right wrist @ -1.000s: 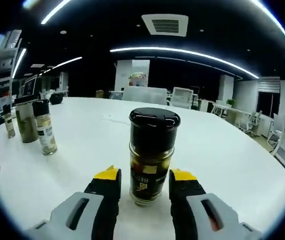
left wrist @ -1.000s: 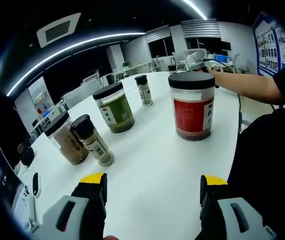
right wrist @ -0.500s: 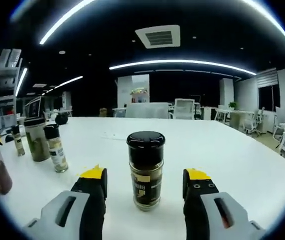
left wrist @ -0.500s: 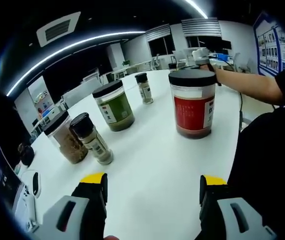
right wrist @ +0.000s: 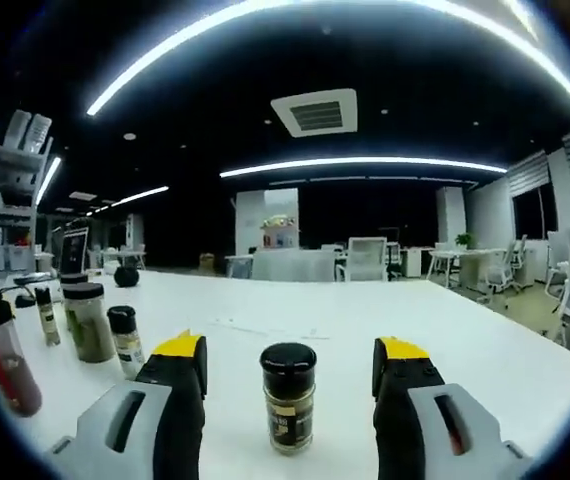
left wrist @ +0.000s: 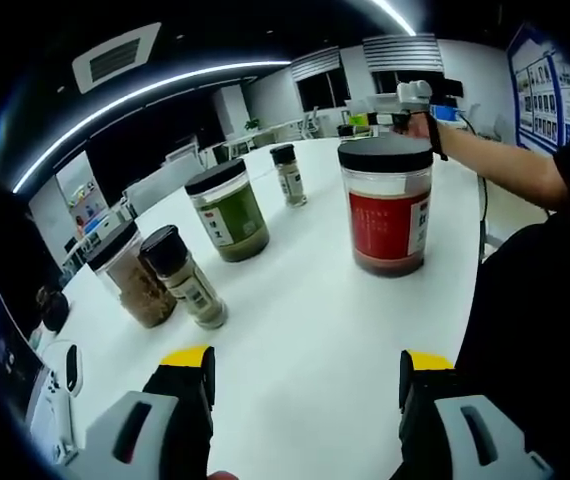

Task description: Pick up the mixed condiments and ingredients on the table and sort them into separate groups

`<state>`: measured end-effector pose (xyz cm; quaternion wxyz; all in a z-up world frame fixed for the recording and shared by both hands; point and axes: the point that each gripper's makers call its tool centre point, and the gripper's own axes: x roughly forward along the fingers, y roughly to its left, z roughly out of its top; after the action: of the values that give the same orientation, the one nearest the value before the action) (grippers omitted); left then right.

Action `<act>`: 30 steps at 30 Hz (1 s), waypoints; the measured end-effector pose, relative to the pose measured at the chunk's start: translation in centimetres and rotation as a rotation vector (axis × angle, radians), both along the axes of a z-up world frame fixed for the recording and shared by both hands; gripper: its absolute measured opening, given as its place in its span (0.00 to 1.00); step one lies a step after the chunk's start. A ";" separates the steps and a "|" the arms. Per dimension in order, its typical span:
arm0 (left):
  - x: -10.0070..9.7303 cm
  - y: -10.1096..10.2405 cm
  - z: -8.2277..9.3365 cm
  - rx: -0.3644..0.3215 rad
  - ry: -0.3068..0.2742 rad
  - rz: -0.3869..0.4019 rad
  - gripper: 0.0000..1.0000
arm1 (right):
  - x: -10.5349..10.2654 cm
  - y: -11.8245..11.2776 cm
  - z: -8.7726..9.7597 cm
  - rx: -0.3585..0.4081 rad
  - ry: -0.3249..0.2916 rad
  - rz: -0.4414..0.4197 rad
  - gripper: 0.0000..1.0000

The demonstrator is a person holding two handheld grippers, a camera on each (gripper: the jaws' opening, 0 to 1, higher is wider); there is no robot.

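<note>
Right gripper view: spread right claw over white table, dim office, ceiling light strips.

In my left gripper view, the print on the red-labelled jar is too blurred to read. The brown jar sits partly hidden behind a small shaker.

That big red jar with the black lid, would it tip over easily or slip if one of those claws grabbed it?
The red jar looks wide and squat with a flat base on the table, so it probably will not tip easily. It seems full, so likely heavy for its size. Its smooth clear wall and glossy label could be slippery, and it looks rigid, not squashy.
</note>
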<state>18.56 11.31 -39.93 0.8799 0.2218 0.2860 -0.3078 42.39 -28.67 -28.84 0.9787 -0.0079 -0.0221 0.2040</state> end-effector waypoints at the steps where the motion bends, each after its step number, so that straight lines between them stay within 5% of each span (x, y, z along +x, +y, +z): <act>1: 0.0 -0.1 0.0 -0.002 0.000 -0.003 0.75 | -0.1 0.2 1.0 0.009 -0.042 0.000 0.67; 2: -0.1 -0.3 0.2 -0.012 0.002 -0.012 0.75 | -0.3 0.3 2.1 0.014 -0.093 -0.003 0.67; 13: -0.1 -0.8 0.2 -0.019 -0.008 -0.028 0.75 | -1.2 4.5 5.7 0.026 -0.189 0.093 0.69; 21: -0.2 -0.7 0.5 -0.012 -0.010 -0.026 0.75 | -1.4 8.9 5.9 0.006 -0.193 0.241 0.65; 30: -0.3 -0.2 0.2 -0.013 -0.007 -0.017 0.75 | -2.3 13.7 4.2 -0.048 -0.150 0.369 0.61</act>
<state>18.27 11.12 -39.69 0.8797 0.2194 0.2790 -0.3165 40.08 -14.97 -24.66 0.9199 -0.0420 -0.0910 0.3792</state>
